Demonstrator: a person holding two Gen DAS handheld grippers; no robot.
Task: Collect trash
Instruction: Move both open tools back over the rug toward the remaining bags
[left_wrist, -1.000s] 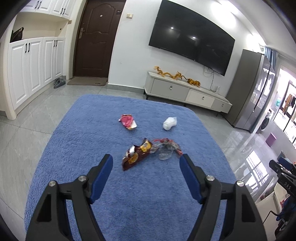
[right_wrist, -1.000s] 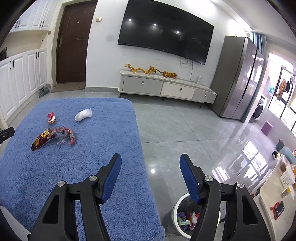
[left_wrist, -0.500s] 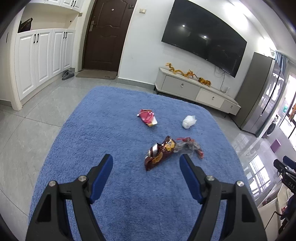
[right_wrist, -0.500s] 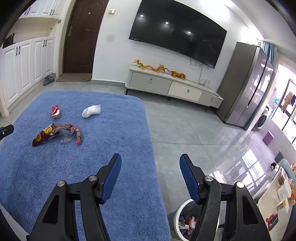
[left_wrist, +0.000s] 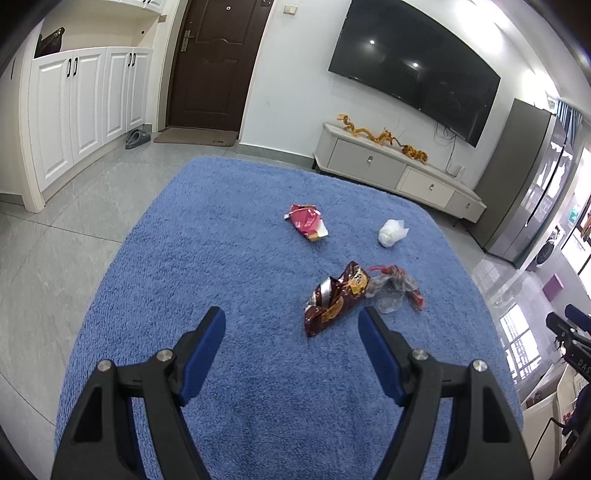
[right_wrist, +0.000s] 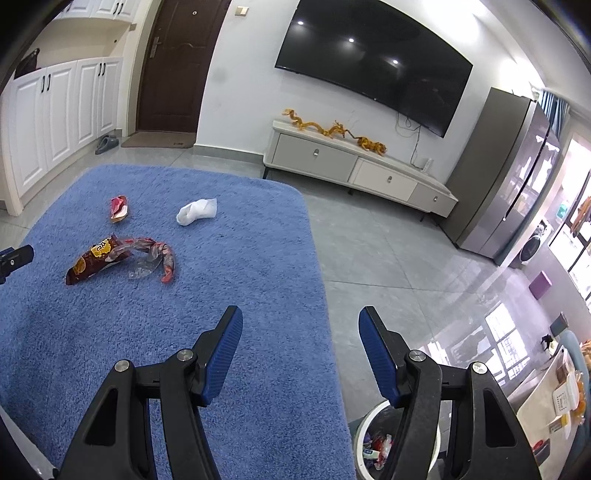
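Both the left gripper (left_wrist: 291, 325) and right gripper (right_wrist: 300, 325) gape empty, the bin (right_wrist: 364, 432) at five o'clock holds some trash, while four pieces, the brown wrapper (left_wrist: 332, 299) nearest at one o'clock, await on the rug (left_wrist: 207, 258)

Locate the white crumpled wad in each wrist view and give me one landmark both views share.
Left wrist: white wad on the blue rug, right of centre, right of the red wrapper.
Right wrist: white wad upper left, on the rug.
Shared landmark: the brown snack bag.

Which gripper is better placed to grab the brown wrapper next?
Left. The left gripper is open with the brown wrapper just ahead of its fingertips. The right gripper, also open, points at the rug's edge, wrapper far off to its left.
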